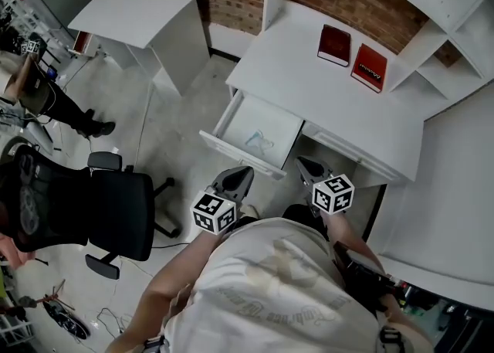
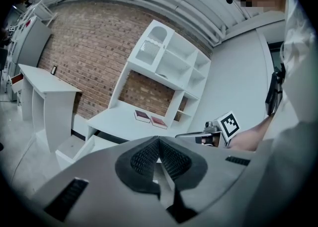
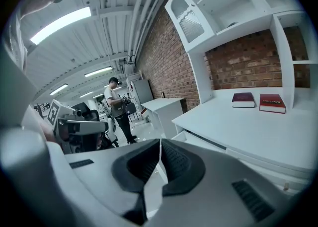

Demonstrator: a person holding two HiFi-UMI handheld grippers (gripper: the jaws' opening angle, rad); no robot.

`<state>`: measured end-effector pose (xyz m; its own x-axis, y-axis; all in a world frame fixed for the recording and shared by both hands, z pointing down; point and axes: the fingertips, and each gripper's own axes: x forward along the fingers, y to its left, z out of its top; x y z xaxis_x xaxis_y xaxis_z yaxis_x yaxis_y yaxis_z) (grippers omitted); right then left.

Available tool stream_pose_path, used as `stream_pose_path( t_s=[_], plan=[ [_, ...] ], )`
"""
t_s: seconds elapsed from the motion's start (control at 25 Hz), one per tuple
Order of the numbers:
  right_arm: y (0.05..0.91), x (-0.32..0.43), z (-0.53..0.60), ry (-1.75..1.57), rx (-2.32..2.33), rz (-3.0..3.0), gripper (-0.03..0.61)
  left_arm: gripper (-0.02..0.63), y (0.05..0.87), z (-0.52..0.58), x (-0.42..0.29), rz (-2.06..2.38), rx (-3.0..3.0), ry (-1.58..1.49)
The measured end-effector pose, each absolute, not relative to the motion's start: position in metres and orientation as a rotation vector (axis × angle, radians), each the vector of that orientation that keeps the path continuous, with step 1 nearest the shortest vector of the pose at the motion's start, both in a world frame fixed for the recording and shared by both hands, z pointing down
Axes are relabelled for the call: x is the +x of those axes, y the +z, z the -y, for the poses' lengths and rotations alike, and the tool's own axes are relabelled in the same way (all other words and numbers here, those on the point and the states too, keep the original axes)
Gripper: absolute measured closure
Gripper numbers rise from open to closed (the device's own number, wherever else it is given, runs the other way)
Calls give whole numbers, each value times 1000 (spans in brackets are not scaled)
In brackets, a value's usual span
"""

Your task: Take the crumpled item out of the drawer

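Brick wall backs the white desk [image 1: 309, 85], where a dark red book [image 1: 334, 44] and a brighter red book [image 1: 370, 67] lie side by side. On the desk's left side a drawer [image 1: 228, 114] stands pulled open, and the crumpled item [image 1: 260, 140], pale and see-through, lies on its floor. I hold my left gripper [image 1: 244, 171] and right gripper [image 1: 303, 163] near the drawer front, not touching it. Both pairs of jaws are closed tip to tip, with nothing between them.
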<state>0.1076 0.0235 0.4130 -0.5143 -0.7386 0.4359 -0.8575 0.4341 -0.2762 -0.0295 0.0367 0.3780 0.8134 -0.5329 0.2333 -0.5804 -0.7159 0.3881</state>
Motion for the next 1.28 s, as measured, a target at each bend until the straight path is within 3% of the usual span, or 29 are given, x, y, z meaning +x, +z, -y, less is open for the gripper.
stream_pose_path(
  t_s=[1.28],
  plan=[
    [438,113,89,751,1078,2549,551,594,384,63,-19,1142,2407,167]
  ],
)
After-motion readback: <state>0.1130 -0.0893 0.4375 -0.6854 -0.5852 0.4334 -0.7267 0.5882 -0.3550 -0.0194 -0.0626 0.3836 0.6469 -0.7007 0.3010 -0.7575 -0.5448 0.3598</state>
